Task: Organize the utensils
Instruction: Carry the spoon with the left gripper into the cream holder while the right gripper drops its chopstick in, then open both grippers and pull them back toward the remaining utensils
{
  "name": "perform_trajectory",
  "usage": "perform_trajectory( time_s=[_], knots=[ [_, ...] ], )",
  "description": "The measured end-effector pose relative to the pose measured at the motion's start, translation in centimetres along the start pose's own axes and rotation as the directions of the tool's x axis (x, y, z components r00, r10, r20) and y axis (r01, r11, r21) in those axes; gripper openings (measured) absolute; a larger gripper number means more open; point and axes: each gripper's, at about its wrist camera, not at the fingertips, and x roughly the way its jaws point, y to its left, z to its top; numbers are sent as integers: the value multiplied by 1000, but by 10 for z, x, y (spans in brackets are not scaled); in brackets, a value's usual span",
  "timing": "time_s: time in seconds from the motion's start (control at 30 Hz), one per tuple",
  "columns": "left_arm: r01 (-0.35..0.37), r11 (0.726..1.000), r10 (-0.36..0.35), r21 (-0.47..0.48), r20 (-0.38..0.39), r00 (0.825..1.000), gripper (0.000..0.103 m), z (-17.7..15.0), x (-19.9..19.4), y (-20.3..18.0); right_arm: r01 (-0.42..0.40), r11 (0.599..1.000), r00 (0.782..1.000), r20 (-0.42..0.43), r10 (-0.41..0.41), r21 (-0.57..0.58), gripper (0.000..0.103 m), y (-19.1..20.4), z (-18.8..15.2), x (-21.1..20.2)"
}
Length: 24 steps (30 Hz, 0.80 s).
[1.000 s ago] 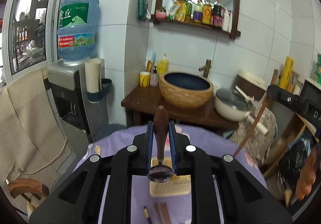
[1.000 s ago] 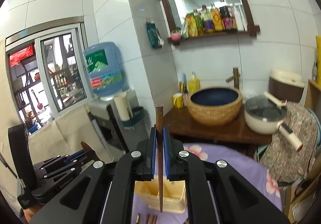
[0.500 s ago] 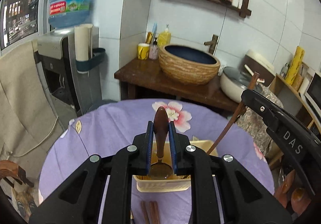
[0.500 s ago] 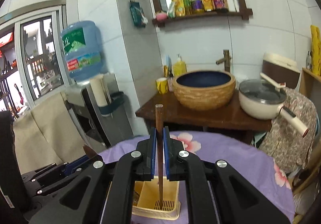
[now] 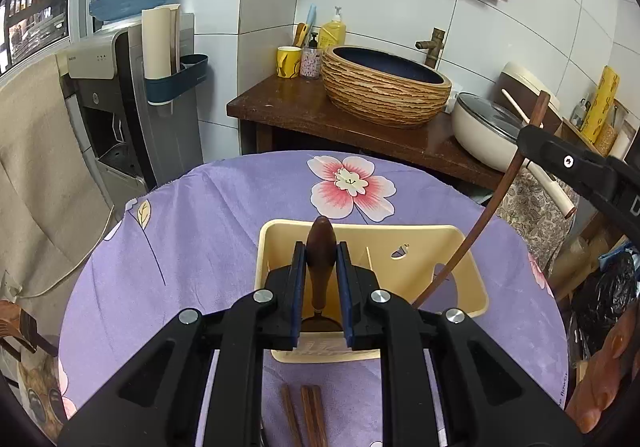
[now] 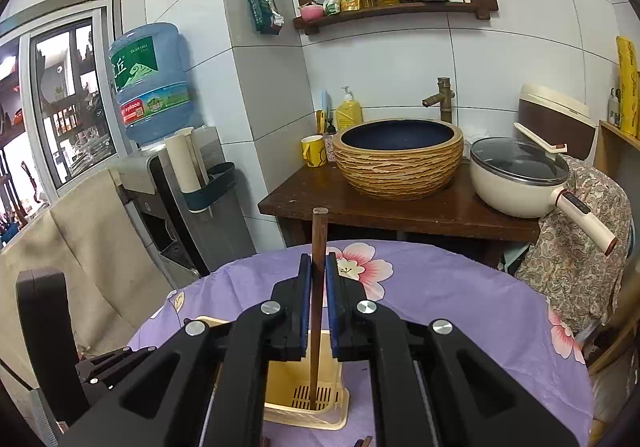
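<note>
My left gripper (image 5: 321, 259) is shut on the dark wooden handle of a spoon (image 5: 320, 247); its bowl hangs down inside the cream utensil holder (image 5: 468, 271) on the purple flowered tablecloth (image 5: 200, 231). My right gripper (image 6: 318, 275) is shut on a brown wooden chopstick (image 6: 319, 235), held upright with its lower end down in the same holder (image 6: 320, 407) at the slotted bottom. In the left wrist view that chopstick (image 5: 492, 215) slants into the holder's right compartment under the right gripper's body (image 5: 576, 167). Further wooden chopsticks (image 5: 308, 415) lie on the cloth in front of the holder.
Behind the round table stands a dark wooden counter (image 6: 400, 207) with a woven basin (image 6: 398, 157), a yellow mug (image 6: 314, 151) and a white lidded pot (image 6: 520, 179). A water dispenser (image 5: 132, 87) stands at the left. A hand (image 5: 600, 367) shows at the lower right.
Both grippers have come down toward the table with their utensils. The spoon bowl and the chopstick tip now sit inside the holder, which fills more of both views.
</note>
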Motion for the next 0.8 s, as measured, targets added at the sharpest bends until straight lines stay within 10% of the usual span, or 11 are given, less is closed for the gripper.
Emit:
perform_trajectory(
  time_s=[0.17,0.4,0.8],
  knots=[
    [46,998,-45,-32,23,999,21,0,-10,7,15,1000,1000,17,-15,-9,32,-4,-8,-4],
    [112,992,-104,-61,121,987,83,-32,-66,24,-14,999,1000,27,16,-50,52,-2,-39,-39],
    [-130,991,129,-34,-31,991,94,-154,-80,73,109,980,971,-194,-142,-168,53,-5,-164,-63]
  ],
)
